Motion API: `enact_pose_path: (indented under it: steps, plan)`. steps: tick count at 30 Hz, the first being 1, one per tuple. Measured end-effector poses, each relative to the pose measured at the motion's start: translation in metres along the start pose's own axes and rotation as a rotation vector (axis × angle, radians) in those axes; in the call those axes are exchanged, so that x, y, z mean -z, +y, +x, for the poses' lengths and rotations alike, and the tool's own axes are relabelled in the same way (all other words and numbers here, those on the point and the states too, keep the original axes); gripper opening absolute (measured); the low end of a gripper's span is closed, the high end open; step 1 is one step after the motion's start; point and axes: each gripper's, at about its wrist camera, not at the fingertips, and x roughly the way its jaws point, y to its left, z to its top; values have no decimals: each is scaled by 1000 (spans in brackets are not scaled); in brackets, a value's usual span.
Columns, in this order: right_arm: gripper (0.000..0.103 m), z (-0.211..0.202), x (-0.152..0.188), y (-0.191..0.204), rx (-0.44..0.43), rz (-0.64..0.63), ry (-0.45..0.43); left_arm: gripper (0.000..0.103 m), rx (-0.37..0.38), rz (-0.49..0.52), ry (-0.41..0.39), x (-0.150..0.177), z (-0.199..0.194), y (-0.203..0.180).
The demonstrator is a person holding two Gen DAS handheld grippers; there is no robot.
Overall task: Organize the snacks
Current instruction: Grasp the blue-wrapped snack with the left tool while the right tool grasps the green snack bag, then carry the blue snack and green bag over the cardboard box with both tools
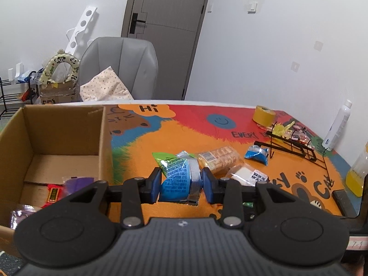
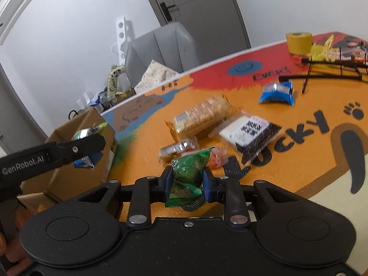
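**Both tongs loaded, snacks up off the tabletop**

Left tongs [image 1: 181, 185] clenched on a blue-and-green snack packet [image 1: 178, 174], pads pressing both sides, lifted clear of the colourful tabletop [image 1: 174, 138]. Cardboard box [image 1: 62, 133] open at nine o'clock of that packet, a red wrapper [image 1: 53, 194] and a purple wrapper [image 1: 78, 181] lying inside.

Right tongs [image 2: 186, 182] clamped tight on a green candy packet [image 2: 188, 176], held above the orange print. At twelve o'clock of it, a cracker pack [image 2: 202, 115]; at one o'clock, a white-and-black sachet [image 2: 249, 133]; at two o'clock, farther off, a small blue packet [image 2: 277, 93]. Black wire rack [image 2: 331, 69] and yellow tape roll [image 2: 299, 42] toward the far edge. Left tongs with their packet visible at nine o'clock, over the box.
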Motion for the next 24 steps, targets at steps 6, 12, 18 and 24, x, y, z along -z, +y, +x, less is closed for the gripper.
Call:
enact_pose_path:
  steps: [6, 12, 18, 24]
  plan:
    - [25, -15, -8, 16, -12, -25, -42, 37, 1, -4, -27, -5, -18, 7]
    - [25, -28, -10, 31, -39, -45, -82, 37, -11, -18, -55, -8, -34, 19]
    - [25, -32, -9, 47, -50, -63, -100, 37, -20, -38, -78, -6, -48, 33]
    - [25, -30, -6, 69, -63, -95, -101, 37, -37, -73, -97, -4, -62, 57]
